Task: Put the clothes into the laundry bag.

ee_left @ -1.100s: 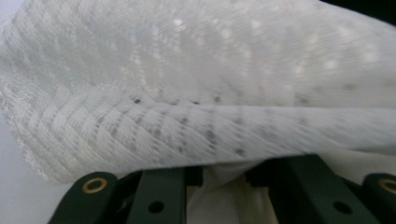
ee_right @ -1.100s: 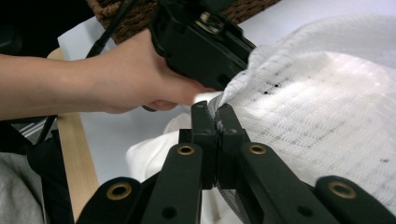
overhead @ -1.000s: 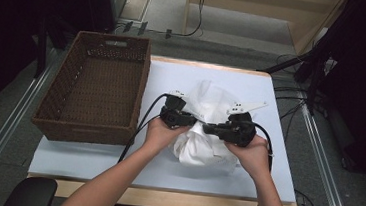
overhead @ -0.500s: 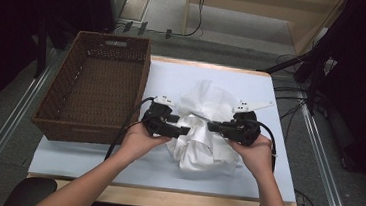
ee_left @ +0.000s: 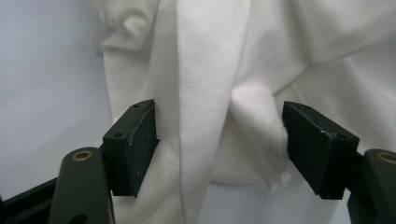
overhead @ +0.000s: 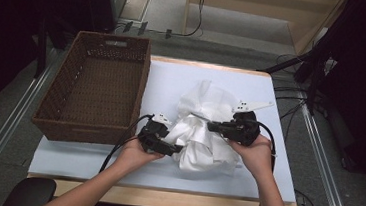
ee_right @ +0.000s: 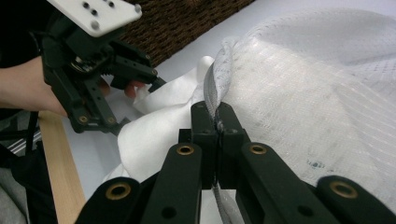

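A crumpled white cloth (overhead: 203,135) lies heaped in the middle of the pale mat. My left gripper (overhead: 173,148) is at the cloth's left front side. In the left gripper view its jaws have just been opening and stand open (ee_left: 224,137), with folds of the cloth (ee_left: 201,70) between the pads but not pinched. My right gripper (overhead: 213,126) comes in from the right and is shut on a raised edge of the cloth (ee_right: 219,74). The right gripper view has its jaws (ee_right: 215,116) clamped together on that seam, and the left gripper (ee_right: 140,100) farther off.
A brown wicker basket (overhead: 141,94) with nothing in it stands at the left of the table, close to the left hand. The pale mat (overhead: 168,81) is bare behind the cloth. A wooden table edge (overhead: 162,199) runs along the front, and cables lie on the floor at the right.
The left gripper has moved left and toward the front edge, off the cloth's middle to its left side, and its jaws have opened. The right gripper has stayed put, still clamped.
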The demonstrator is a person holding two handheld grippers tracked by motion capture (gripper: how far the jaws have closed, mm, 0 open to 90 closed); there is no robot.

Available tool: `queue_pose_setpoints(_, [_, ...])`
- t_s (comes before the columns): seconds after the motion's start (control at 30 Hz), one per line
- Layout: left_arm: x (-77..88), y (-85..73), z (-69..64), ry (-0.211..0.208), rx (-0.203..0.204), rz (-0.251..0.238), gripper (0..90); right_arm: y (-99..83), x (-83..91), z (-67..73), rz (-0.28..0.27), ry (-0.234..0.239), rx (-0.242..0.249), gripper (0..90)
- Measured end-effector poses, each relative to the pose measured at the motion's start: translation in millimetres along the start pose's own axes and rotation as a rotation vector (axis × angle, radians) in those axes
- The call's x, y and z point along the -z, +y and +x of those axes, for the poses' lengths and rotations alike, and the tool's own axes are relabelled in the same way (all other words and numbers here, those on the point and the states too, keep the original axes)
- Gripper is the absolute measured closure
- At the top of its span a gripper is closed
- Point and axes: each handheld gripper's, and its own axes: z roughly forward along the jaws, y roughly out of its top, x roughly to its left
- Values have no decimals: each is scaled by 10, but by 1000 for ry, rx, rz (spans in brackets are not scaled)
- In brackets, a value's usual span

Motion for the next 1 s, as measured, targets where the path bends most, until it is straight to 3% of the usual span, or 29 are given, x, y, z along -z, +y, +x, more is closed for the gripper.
queue_pose_setpoints(0.13, [-80, -39, -6, 24, -23, -17, 327, 0, -26, 11, 7, 0, 8, 900])
queue_pose_setpoints(0.27, [-124, -65, 2, 21, -39, -35, 394, -3, -46, 17, 10, 1, 2, 900])
queue_pose_setpoints(0.43, [-170, -164, 33, 27, -103, -120, 571, -9, -83, 32, 20, 1, 8, 900])
queue_pose_setpoints(0.53, [-166, -155, 88, 8, -51, -124, 681, -7, -93, 34, 20, -2, 11, 900])
queue_pose_setpoints(0.63, [-165, -151, 114, -3, -38, -122, 753, -7, -99, 36, 21, -1, 10, 900])
queue_pose_setpoints(0.73, [-157, -119, 120, -6, -39, -94, 789, -4, -102, 36, 23, -4, 9, 900])
queue_pose_setpoints(1.0, [-128, -61, 128, -46, 19, -50, 826, 0, -101, 42, 23, -10, -4, 900])
